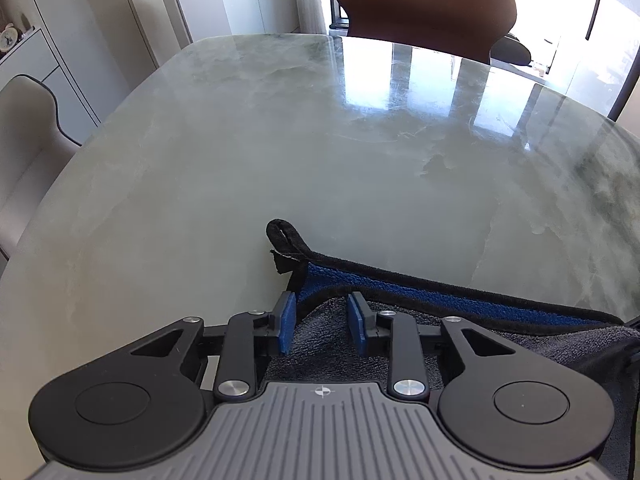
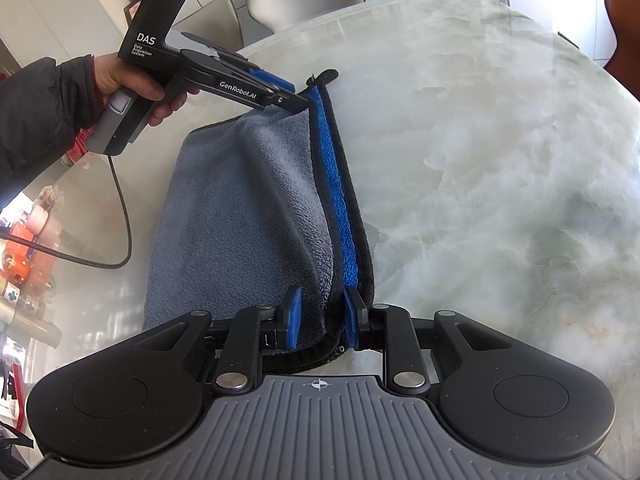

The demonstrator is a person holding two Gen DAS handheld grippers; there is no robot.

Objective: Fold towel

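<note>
Towel (image 2: 240, 200): folded on your surface (image 2: 500, 160), black hem away from you | left gripper (image 1: 322, 322): jaws parted, astride one hem corner | right gripper (image 2: 320, 316): likewise, opposite corner | soft, limp, light; pinch both hem layers.

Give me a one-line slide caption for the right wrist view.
Both grippers, right gripper near and left gripper far, open at the black-edged hem of a grey-and-blue towel folded on a marble table.
</note>
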